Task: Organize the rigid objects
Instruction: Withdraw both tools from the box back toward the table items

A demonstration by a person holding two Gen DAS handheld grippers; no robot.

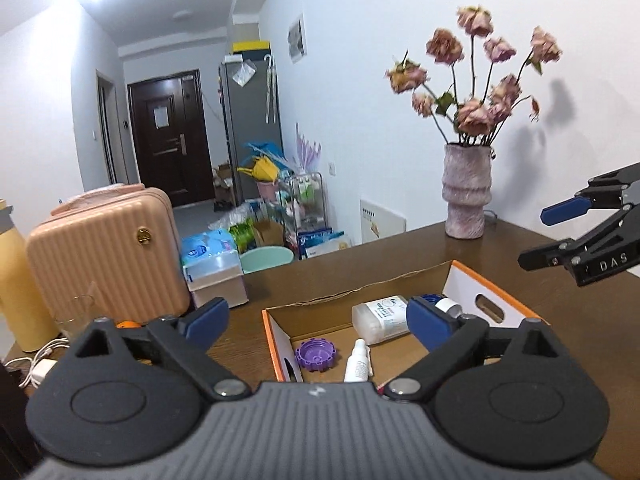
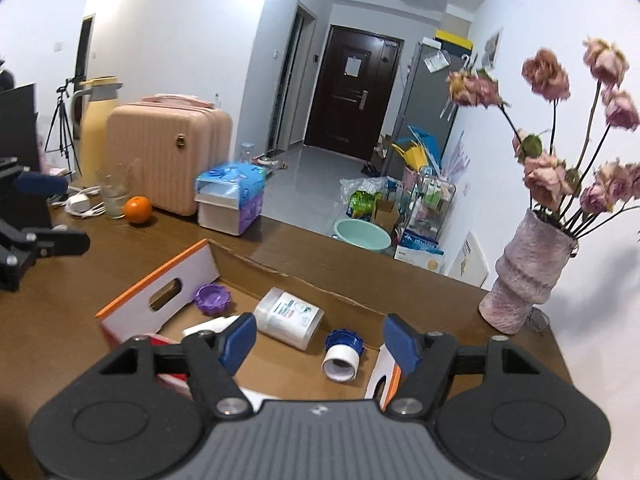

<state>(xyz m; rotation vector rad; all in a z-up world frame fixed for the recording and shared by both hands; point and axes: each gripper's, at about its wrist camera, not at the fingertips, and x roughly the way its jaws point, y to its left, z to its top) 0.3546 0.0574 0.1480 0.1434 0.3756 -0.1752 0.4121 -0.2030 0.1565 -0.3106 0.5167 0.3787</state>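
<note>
A cardboard box with an orange rim [image 1: 496, 284] lies open on the brown table. Inside it are a clear white bottle on its side [image 1: 380, 316], a purple cap [image 1: 316, 356], a small white dropper bottle [image 1: 358, 362] and a white tube with a blue cap [image 2: 343, 354]. My left gripper [image 1: 318, 322] hovers above the box's near side, jaws wide open and empty. My right gripper [image 2: 320, 344] is above the box's other end, open with nothing between its pads. Each gripper also shows at the edge of the other's view: the right gripper [image 1: 554, 236] and the left gripper [image 2: 52, 214].
A pink vase of dried roses [image 2: 528, 276] stands at the table's right back corner. At the left are a pink ribbed case [image 2: 168, 160], a tissue box [image 2: 230, 200], an orange [image 2: 137, 210], a glass [image 2: 114, 194], a yellow flask [image 2: 96, 128] and a charger with cable.
</note>
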